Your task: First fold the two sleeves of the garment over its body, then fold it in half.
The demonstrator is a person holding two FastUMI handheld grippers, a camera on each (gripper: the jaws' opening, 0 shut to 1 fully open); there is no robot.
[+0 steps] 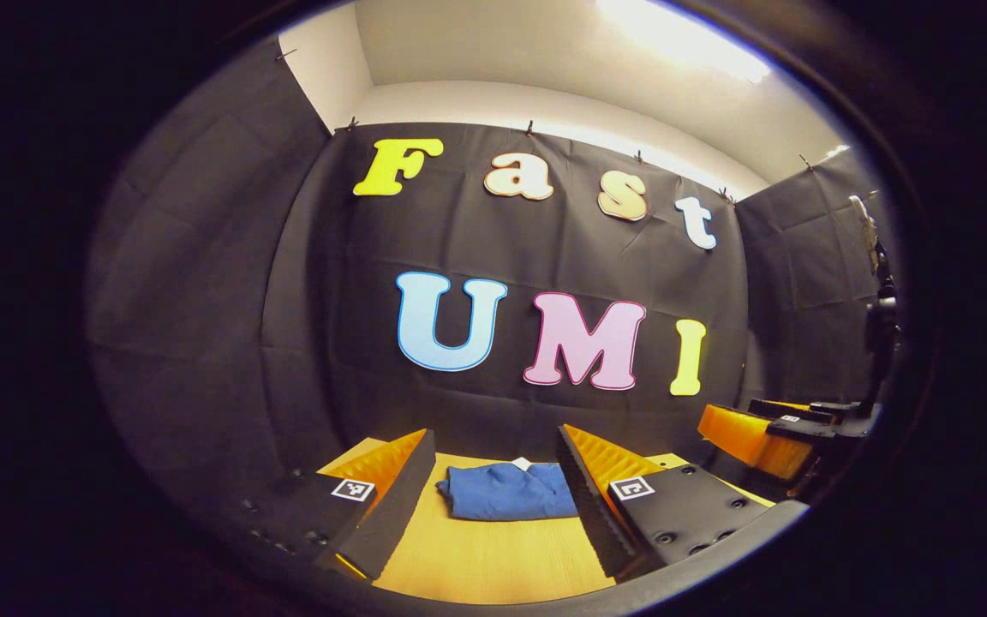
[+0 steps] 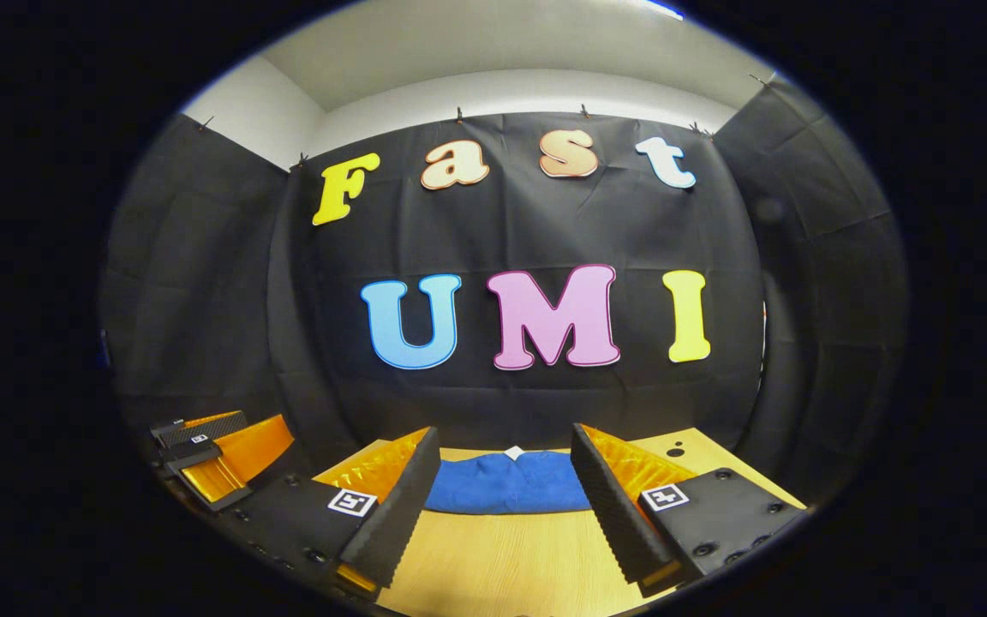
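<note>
The blue garment [image 1: 511, 491] is lying folded into a compact bundle on the wooden table [image 1: 493, 557], toward its far edge by the black cloth wall. The left gripper [image 1: 493, 501] is hovering above the table with its jaws spread wide and nothing between them, the garment lying beyond its fingers. The right gripper [image 2: 506, 506] is likewise standing wide apart and empty, facing the garment [image 2: 506, 482]. The right gripper [image 1: 768, 433] is also showing at the right edge of the left gripper view.
</note>
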